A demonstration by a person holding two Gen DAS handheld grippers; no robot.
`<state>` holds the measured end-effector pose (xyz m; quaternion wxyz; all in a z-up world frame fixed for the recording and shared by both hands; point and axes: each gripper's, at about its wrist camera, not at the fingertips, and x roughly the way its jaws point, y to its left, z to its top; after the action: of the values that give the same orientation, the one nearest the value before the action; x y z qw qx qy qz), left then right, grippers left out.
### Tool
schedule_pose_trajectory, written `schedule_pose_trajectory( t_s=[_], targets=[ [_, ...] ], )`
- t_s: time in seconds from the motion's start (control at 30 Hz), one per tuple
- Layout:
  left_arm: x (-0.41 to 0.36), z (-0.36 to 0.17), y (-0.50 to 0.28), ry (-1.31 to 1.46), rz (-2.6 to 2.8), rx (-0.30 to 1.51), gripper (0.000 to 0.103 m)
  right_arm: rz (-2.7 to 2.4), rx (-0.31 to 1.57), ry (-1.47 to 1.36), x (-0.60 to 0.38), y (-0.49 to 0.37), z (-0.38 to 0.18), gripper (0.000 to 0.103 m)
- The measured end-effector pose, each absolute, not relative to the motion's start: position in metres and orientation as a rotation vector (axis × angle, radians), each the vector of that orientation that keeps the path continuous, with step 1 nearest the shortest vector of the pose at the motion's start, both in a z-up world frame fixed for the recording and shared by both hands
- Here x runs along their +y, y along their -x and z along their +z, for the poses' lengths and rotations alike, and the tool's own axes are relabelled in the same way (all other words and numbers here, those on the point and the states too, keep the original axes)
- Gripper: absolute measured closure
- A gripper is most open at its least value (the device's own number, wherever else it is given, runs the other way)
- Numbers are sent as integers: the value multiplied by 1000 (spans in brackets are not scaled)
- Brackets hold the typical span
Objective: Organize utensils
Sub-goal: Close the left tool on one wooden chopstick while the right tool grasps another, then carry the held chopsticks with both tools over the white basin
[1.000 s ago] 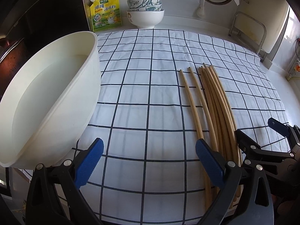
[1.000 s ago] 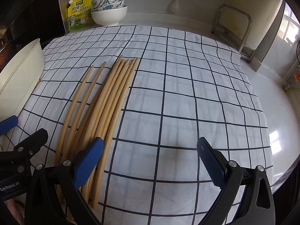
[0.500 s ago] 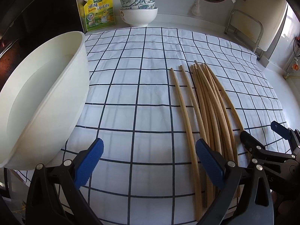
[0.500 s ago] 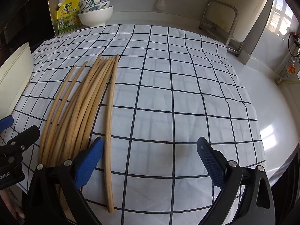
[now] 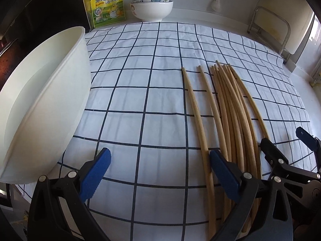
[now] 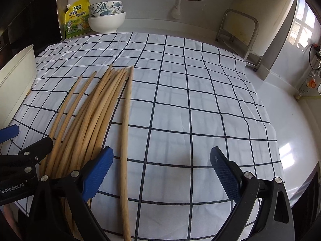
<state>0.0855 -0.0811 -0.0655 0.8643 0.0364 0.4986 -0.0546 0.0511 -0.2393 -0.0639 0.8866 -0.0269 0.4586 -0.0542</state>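
Right gripper (image 6: 161, 172) has just been closing slightly, jaws wide around one separated chopstick (image 6: 126, 140), not gripping. It now lies apart from the bundle (image 6: 90, 124), ready for picking.

Near ends of the chopsticks (image 5: 236, 120) lay hidden behind the left hand-held gripper (image 5: 160, 168); the white tub (image 5: 46, 100) was cropped at the frame's left edge; the pouch (image 5: 107, 5) print was illegible.

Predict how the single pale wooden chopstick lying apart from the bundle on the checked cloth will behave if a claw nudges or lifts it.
The single pale wooden chopstick looks round and slim, so a sideways nudge would probably roll it across the white checked cloth. It seems rigid, so it should lift without drooping. Gripped near one end, its length may make it tilt.
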Motion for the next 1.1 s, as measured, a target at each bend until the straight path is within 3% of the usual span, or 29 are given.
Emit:
schedule_pose_trajectory(
  t_s=[0.03, 0.1, 0.2, 0.23, 0.3, 0.37, 0.4, 0.43, 0.73, 1.1],
  targets=[
    [-81, -65, -85, -75, -119, 1038, 7, -101, 949, 59, -238, -51, -63, 18],
    [-83, -65, -84, -79, -129, 1028, 11, -65, 944, 50, -236, -51, -62, 36],
    [-85, -62, -81, -81, -145, 1012, 27, -12, 946, 47, -231, -50, -61, 56],
    [-85, -61, -79, -82, -150, 1007, 36, 10, 947, 44, -230, -49, -61, 67],
    [-86, -58, -78, -81, -162, 1004, 51, 43, 953, 35, -225, -49, -61, 78],
    [-87, -56, -79, -78, -176, 1006, 78, 59, 957, 38, -222, -48, -60, 86],
    [-86, -56, -79, -68, -184, 1012, 84, 59, 961, 35, -222, -48, -60, 97],
    [-85, -55, -80, -54, -199, 1023, 95, 57, 964, 26, -223, -49, -60, 97],
    [-80, -52, -77, 26, -303, 1081, 96, 72, 965, -101, -237, -43, -56, 97],
    [-70, -12, -63, 46, -337, 998, 96, 94, 900, -143, -231, -31, -21, 97]
  ],
)
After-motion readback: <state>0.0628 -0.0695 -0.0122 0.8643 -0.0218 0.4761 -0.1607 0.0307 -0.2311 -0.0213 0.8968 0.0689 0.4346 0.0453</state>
